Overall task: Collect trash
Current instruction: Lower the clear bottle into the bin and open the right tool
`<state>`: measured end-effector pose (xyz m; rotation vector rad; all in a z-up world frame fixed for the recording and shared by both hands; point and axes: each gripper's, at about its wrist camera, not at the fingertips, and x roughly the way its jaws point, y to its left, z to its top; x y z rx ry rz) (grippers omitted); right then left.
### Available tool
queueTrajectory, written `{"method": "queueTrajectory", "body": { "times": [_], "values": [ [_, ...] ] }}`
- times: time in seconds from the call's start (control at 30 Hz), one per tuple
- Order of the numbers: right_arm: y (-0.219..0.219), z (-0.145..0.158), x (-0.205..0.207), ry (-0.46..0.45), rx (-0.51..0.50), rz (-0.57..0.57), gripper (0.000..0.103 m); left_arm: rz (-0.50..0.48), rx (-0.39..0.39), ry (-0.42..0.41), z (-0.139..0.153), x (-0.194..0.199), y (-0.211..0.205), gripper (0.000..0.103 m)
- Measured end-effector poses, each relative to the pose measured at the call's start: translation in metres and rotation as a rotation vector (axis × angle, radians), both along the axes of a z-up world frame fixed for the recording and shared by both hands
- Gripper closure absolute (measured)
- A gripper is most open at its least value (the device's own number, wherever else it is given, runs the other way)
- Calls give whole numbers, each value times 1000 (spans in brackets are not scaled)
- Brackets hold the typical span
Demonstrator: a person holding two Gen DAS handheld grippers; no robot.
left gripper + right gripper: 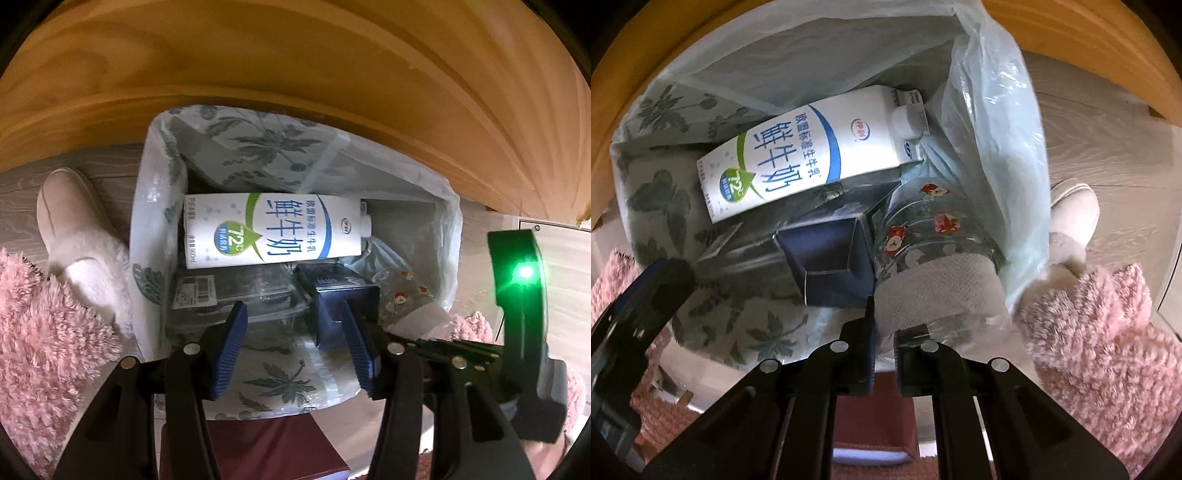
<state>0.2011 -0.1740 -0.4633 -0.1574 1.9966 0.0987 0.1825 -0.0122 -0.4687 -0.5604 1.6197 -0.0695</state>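
both cameras look steeply down into a lined bin (147, 206) that stands on a pale wood-grain floor (22, 195) beside a wooden panel (295, 55). the liner bag (997, 110) is thin and pale, printed with grey-green leaves.

inside the bin:
- a white milk carton (273, 230) lies on its side on top of the pile, its cap toward the bin's far right corner in the left wrist view.
- a dark blue box (831, 254) sits just below the carton, touching it.
- clear plastic trays with a barcode label (195, 291) lie to the left of the box.
- a tissue roll pack (923, 236), in clear wrap printed with small red and white flowers, leans against the box on its right side; the white roll end faces the camera.

left gripper (295, 350): its blue fingers (231, 347) stand apart over the near rim of the bin. the box sits just beyond the right finger; whether it is touched cannot be told. nothing is clamped.

right gripper (882, 354): fingers drawn nearly together, pinching the clear wrap at the near end of the tissue roll pack, which hangs into the bin.

a pale slipper (70, 221) and fuzzy pink trouser legs (1108, 350) stand on either side of the bin.
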Motion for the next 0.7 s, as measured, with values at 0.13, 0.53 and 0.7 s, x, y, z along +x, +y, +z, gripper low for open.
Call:
{"method": "queueTrajectory", "body": {
  "times": [0.13,0.53,0.7],
  "values": [
    [-1,-17,7,-7,4,-14,95,13,-10,0,0,0,3,53],
    [-34,-13,20,-89,82,0,39,6,-21,-5,1,0,-1,53],
    [-47,1,17,-142,108,-28,39,0,-16,-16,4,-2,-2,53]
  ]
}}
